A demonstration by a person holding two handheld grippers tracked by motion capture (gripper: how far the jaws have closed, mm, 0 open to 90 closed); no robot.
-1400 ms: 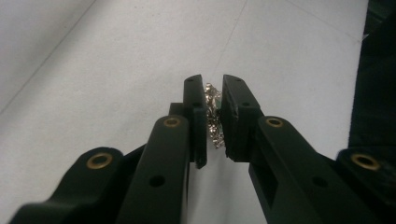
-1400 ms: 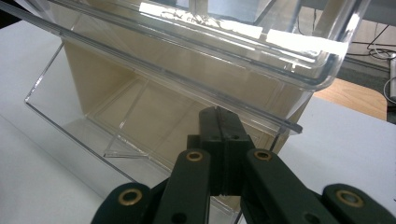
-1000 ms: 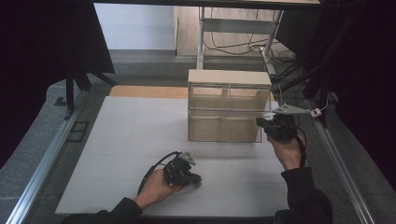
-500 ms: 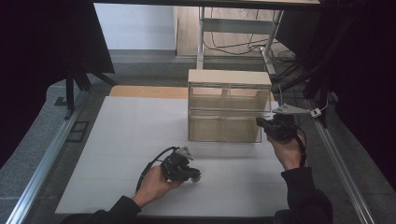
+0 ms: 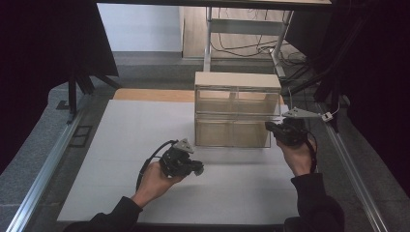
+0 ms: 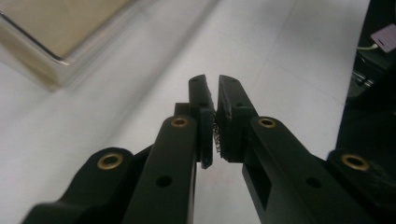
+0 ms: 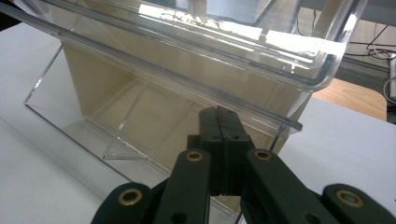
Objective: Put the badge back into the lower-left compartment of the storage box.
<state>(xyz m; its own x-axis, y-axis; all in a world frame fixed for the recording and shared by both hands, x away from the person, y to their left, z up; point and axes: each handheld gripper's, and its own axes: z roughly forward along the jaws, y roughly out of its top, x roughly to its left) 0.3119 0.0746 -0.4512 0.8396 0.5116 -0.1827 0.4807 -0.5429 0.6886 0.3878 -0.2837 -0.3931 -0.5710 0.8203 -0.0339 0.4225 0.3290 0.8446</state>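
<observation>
Showing 1 drawer cabinet [image 5: 237,108], seemingly 4 drawers, 2 closed grippers

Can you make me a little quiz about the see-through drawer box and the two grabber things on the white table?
1. True or false: the left gripper is holding something between its black jaws.
2. Which gripper sits right at the lower front corner of the clear plastic drawer cabinet with the beige top? A) left B) right
3. What does the cabinet stand on?

Key
1. False: the jaws are shut with nothing between them.
2. B: the right gripper, jaws shut, is by the cabinet's lower right drawer.
3. The white table top.
</observation>
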